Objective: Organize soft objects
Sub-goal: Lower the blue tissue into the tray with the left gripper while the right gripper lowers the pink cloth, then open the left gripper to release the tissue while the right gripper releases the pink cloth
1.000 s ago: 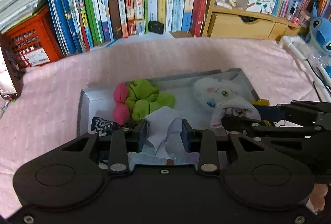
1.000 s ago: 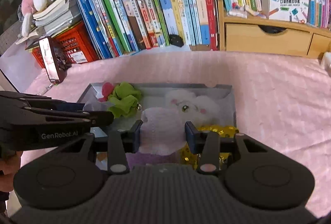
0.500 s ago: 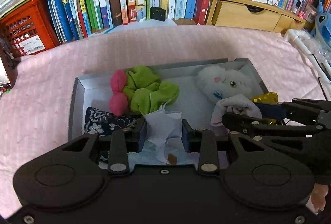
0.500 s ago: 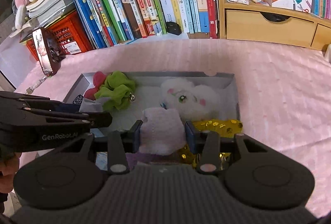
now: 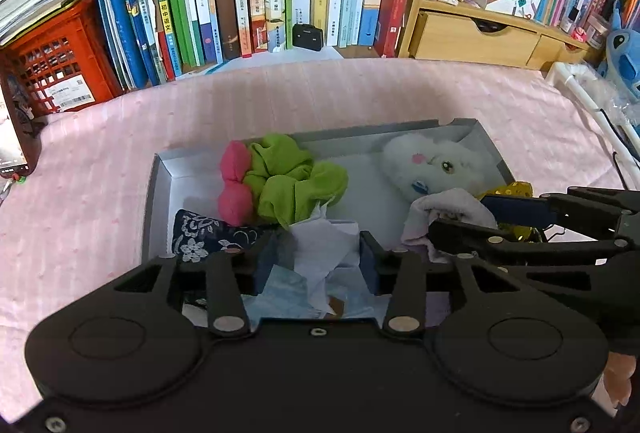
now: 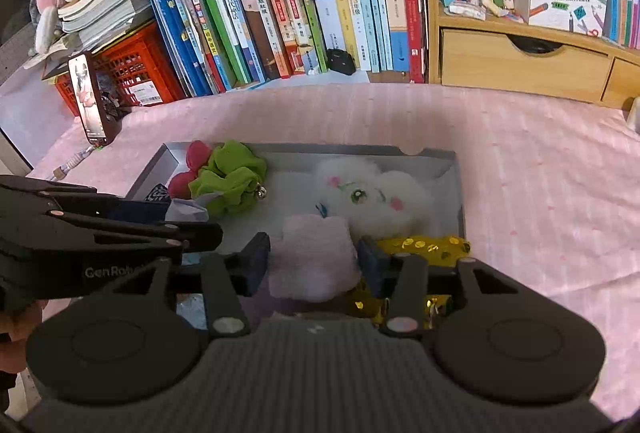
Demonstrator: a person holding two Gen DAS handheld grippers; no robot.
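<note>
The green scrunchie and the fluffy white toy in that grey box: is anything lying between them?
No. In the right wrist view, only bare pale box floor separates the green scrunchie from the white plush toy; a small bell hangs at the scrunchie's edge.

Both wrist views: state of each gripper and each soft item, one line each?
left gripper: jaws just opened, white crumpled cloth loose between them
right gripper: jaws just opened, pale pink cloth between them, pads off it
grey box: open, on the pink tablecloth
green scrunchie: lying in box
white plush: lying in box
</note>
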